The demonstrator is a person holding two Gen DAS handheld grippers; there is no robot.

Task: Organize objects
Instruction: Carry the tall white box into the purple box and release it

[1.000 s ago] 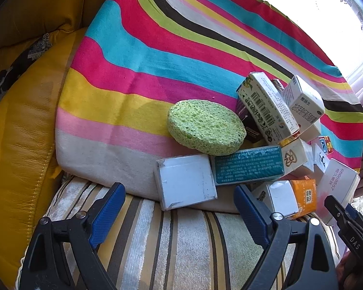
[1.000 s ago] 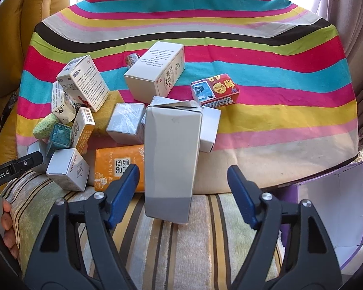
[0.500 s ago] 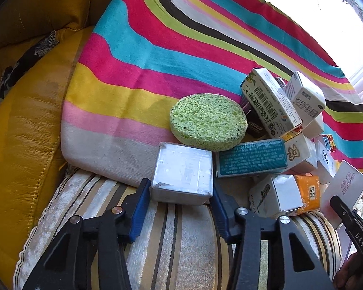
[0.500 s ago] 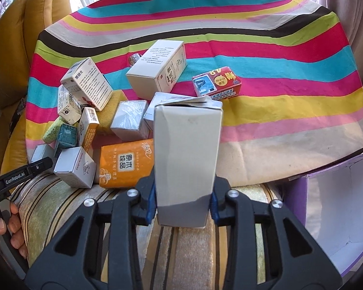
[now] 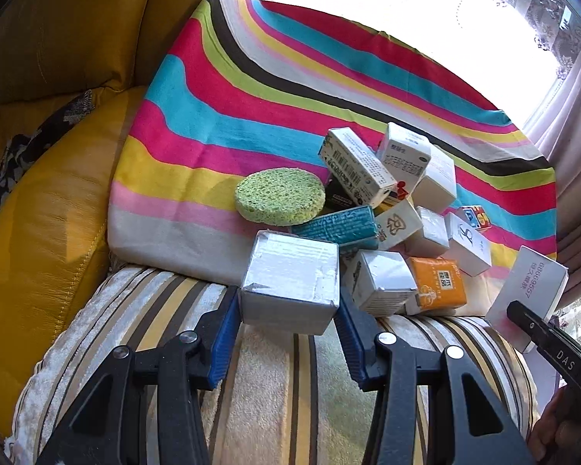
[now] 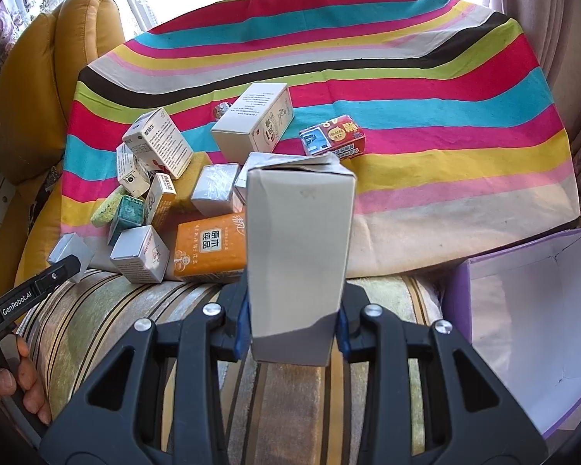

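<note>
Above the striped cushion (image 5: 275,379), both tools now grip lifted boxes: left (image 5: 286,333) silver box (image 5: 290,279), right (image 6: 292,325) tall carton (image 6: 298,248).

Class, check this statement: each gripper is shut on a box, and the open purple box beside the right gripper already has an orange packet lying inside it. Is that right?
Not quite. The purple box shows only its bare white inside in the right wrist view. The orange packet lies in the pile on the striped cloth. The rest holds: the left gripper is shut on a silver-wrapped box, the right gripper on a tall grey carton.
</note>
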